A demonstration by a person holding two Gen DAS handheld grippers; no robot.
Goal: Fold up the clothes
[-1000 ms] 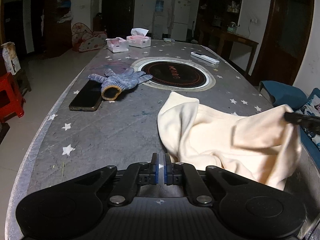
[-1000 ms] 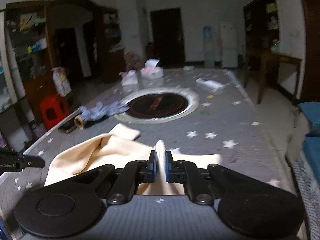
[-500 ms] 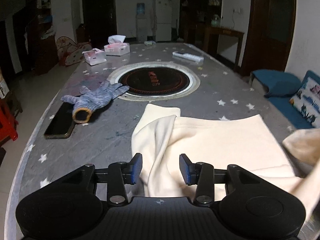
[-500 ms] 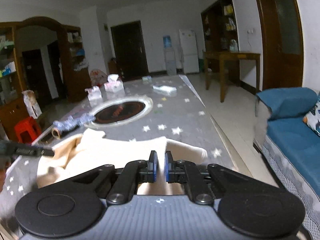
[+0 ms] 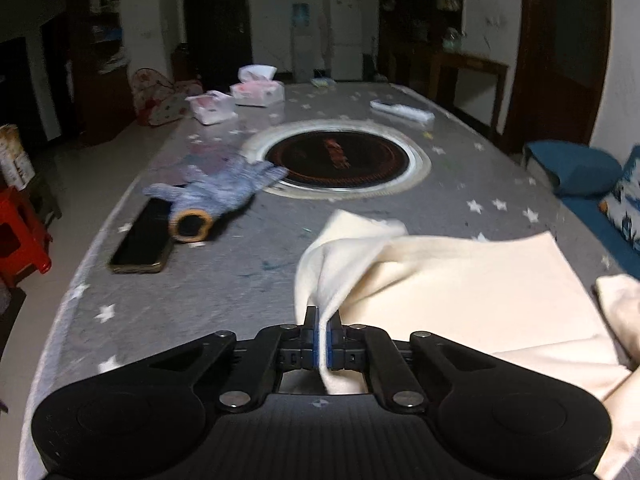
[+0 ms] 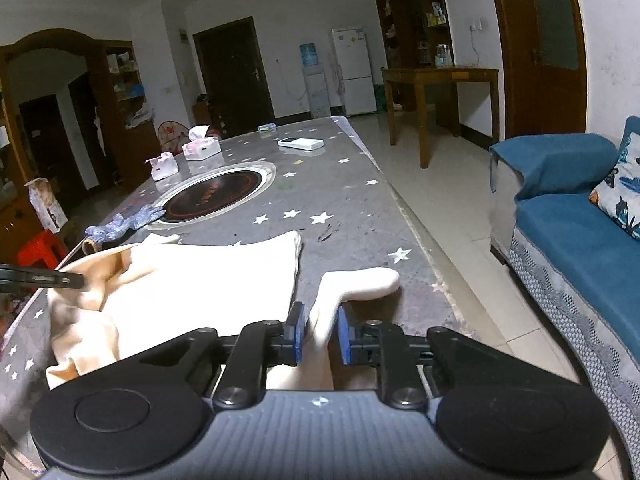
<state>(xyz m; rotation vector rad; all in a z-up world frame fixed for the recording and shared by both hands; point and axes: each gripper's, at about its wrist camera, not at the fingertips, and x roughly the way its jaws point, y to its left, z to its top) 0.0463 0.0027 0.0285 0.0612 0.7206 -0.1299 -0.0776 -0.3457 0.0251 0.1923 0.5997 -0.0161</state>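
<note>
Cream garment [image 5: 460, 280] unlabelled; hob [image 5: 336, 158] red lettering too blurred

table [image 5: 208, 280] | garment [image 5: 460, 292] | glove [image 5: 224, 188] | phone [image 5: 142, 240] | tissue boxes [image 5: 256, 92]

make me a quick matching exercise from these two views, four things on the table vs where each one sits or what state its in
Things:
1. cream garment
2. knit glove
3. phone
4. tissue box

Places or states:
A. far end of the table, beyond the round cooktop
B. dark, flat near the table's left edge
C. pinched in the left tongs
D. fingers reaching the cooktop rim

Pairs: 1-C, 2-D, 3-B, 4-A
</note>
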